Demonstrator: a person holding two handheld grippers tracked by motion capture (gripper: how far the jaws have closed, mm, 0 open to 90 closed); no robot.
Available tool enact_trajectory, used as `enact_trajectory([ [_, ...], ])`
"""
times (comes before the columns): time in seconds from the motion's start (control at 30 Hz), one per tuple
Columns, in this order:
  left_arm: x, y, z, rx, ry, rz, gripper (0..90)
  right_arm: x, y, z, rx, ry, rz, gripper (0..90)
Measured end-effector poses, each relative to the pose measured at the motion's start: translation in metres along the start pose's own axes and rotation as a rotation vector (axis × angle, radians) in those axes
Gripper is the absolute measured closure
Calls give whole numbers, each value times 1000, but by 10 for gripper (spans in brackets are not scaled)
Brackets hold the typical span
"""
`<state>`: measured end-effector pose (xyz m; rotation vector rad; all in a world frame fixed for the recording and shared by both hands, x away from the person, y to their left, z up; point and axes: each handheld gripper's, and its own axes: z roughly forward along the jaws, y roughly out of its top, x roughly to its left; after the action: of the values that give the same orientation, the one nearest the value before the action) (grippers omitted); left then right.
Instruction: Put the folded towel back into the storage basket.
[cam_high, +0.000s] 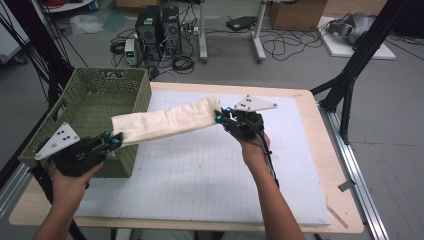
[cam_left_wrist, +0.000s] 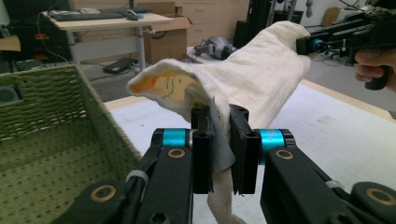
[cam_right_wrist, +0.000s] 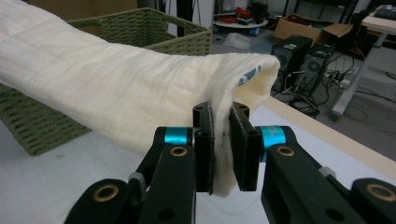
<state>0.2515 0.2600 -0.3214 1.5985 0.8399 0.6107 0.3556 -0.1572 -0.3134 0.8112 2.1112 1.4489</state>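
Cloth (cam_high: 165, 121) (cream) hangs between left gripper (cam_high: 111, 139) and right gripper (cam_high: 220, 117), jaws clamping each end.

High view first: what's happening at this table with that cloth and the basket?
A person holds a claw in each hand, and between them a folded cream-white cloth is stretched in the air above the white gridded mat. The left claw is shut on one end, beside the green woven basket; the right claw is shut on the other end, over the mat. The cloth is not in the basket yet, and the part of the basket that shows looks empty.
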Motion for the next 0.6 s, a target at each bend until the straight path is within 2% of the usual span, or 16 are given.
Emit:
enact_trajectory([
  [0.33,20,1,-23,-11,60,-5,805,10,34,42,1,37,-35,812],
  [0.6,36,-2,-44,-25,111,-20,805,25,57,77,4,68,-59,812],
])
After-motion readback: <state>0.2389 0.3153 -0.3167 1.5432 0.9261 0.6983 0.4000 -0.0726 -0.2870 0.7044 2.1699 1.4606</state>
